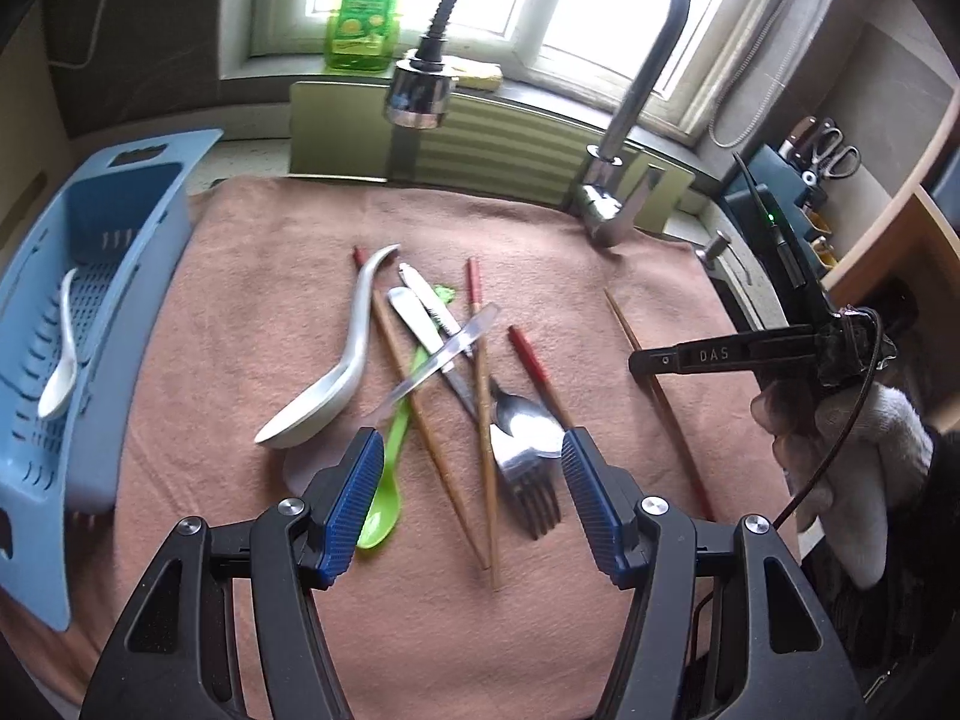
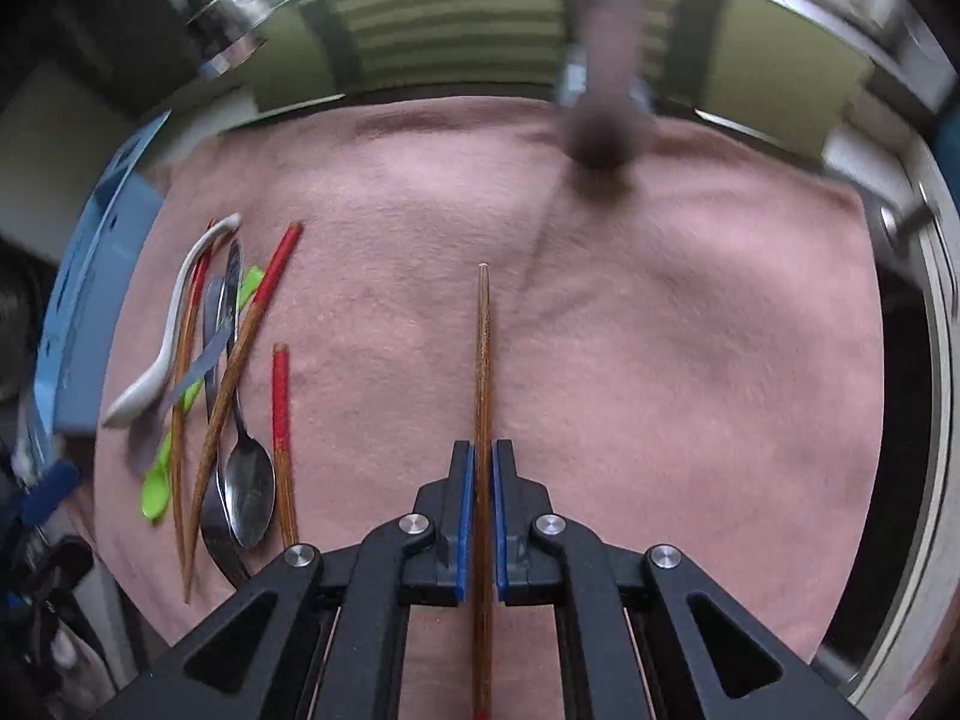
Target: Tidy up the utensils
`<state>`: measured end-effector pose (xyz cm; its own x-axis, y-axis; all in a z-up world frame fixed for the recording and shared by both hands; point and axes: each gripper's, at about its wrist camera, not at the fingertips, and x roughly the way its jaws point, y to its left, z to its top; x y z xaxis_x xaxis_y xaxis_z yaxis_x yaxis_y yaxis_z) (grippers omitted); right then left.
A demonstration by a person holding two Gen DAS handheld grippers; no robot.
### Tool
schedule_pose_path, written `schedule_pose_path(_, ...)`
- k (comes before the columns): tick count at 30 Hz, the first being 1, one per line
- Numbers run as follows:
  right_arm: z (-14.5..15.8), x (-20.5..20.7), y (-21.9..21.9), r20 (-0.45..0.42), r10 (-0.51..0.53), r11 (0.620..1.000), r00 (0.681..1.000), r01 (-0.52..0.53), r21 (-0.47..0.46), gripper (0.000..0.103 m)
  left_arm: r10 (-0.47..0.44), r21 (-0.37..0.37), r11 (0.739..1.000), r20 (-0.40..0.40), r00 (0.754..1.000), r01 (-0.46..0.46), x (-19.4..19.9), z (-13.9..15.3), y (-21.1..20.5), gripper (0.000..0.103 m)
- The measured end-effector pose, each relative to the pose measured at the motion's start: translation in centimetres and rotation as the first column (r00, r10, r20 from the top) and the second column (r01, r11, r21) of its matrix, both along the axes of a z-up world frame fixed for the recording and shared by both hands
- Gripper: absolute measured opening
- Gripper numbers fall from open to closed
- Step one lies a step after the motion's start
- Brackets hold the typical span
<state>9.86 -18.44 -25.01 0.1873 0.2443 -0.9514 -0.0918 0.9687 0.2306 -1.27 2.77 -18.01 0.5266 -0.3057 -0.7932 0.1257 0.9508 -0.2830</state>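
Chopstick (image 2: 483, 372) lengthwise along right gripper (image 2: 482, 516)

The left gripper (image 1: 474, 474) is held low with its blue-padded fingers (image 1: 354, 498) spread wide apart, nothing being gripped between them. The right gripper (image 2: 480, 516) is seen with its blue pads (image 2: 465, 528) drawn almost together, pressed on either side of a wooden chopstick (image 2: 483, 372). In the left wrist view, a hand (image 1: 840, 426), apparently gloved, is wrapped around the right gripper's handle.
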Motion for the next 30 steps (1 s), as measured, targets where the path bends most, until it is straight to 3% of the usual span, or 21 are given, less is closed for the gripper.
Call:
schedule_pose_path(2, -0.3, -0.7, -2.2, -0.017, -0.119, 0.990, 0.993, 0.120, 0.077, 0.005, -0.033, 0.000, 0.999, 0.005, 0.999, 0.033, 0.2, 0.1, -0.5, 0.061)
schedule_pose_path(6, 0.2, -1.8, -1.6, -0.024, -0.035, 0.999, 0.999, 0.036, 0.036, 0.008, -0.086, 0.008, 0.996, -0.007, 0.996, 0.086, 0.4, -0.2, -1.5, 0.061)
schedule_pose_path(8, 1.8, -2.5, -0.7, 0.021, 0.073, 0.997, 0.997, -0.073, 0.018, 0.011, -0.100, 0.008, 0.995, -0.014, 0.995, 0.100, 0.3, -0.3, -2.1, 0.061)
schedule_pose_path(10, 3.5, -2.7, 0.9, 0.064, 0.220, 0.976, 0.974, -0.219, -0.012, 0.012, -0.107, 0.012, 0.994, -0.017, 0.994, 0.107, -0.2, -0.4, -2.7, 0.061)
schedule_pose_path(12, 5.1, -3.2, 3.1, 0.120, 0.434, 0.901, 0.893, -0.429, -0.062, 0.012, -0.104, 0.012, 0.995, -0.022, 0.994, 0.104, -0.8, -0.6, -3.5, 0.061)
schedule_pose_path(13, 5.6, -3.7, 4.5, 0.131, 0.572, 0.817, 0.809, -0.550, -0.170, 0.012, -0.101, 0.013, 0.995, -0.026, 0.995, 0.101, -1.1, -0.7, -3.8, 0.061)
schedule_pose_path(15, 5.4, -4.1, 6.1, 0.111, 0.723, 0.677, 0.682, -0.666, -0.313, 0.012, -0.086, 0.024, 0.996, -0.034, 0.996, 0.087, -1.6, -1.1, -4.6, 0.061)
schedule_pose_path(16, 5.2, -4.4, 5.3, 0.086, 0.795, 0.589, 0.600, -0.730, -0.345, 0.012, -0.066, 0.032, 0.997, -0.038, 0.997, 0.068, -1.9, -1.3, -5.0, 0.061)
schedule_pose_path(17, 4.8, -4.8, 5.3, 0.041, 0.865, 0.477, 0.500, -0.796, -0.372, 0.012, -0.041, 0.032, 0.999, -0.045, 0.998, 0.042, -2.2, -1.6, -5.3, 0.061)
schedule_pose_path(20, 3.2, -5.4, 5.4, -0.077, 0.966, 0.198, 0.247, -0.897, -0.395, 0.012, 0.033, 0.011, 0.999, -0.051, 0.998, -0.033, -3.2, -1.9, -5.8, 0.061)
schedule_pose_path(23, 1.9, -6.7, 5.9, -0.170, 0.985, -0.048, 0.024, -0.911, -0.410, 0.012, 0.131, 0.004, 0.991, -0.058, 0.990, -0.131, -4.1, -2.4, -5.8, 0.061)
schedule_pose_path(24, 1.6, -7.6, 5.9, -0.192, 0.979, -0.143, -0.068, -0.901, -0.410, 0.012, 0.166, -0.003, 0.986, -0.063, 0.984, -0.166, -4.5, -2.5, -5.7, 0.061)
schedule_pose_path(25, 1.4, -8.3, 5.8, -0.207, 0.968, -0.216, -0.139, -0.883, -0.417, 0.013, 0.200, -0.008, 0.979, -0.070, 0.977, -0.201, -4.9, -2.7, -5.4, 0.061)
schedule_pose_path(27, 0.4, -9.9, 5.2, -0.276, 0.907, -0.410, -0.317, -0.811, -0.417, 0.014, 0.260, -0.009, 0.965, -0.090, 0.961, -0.262, -5.7, -3.0, -5.0, 0.061)
schedule_pose_path(30, -0.6, -11.1, 4.2, -0.342, 0.815, -0.577, -0.467, -0.709, -0.406, 0.016, 0.307, -0.013, 0.950, -0.110, 0.945, -0.311, -6.8, -3.1, -4.9, 0.061)
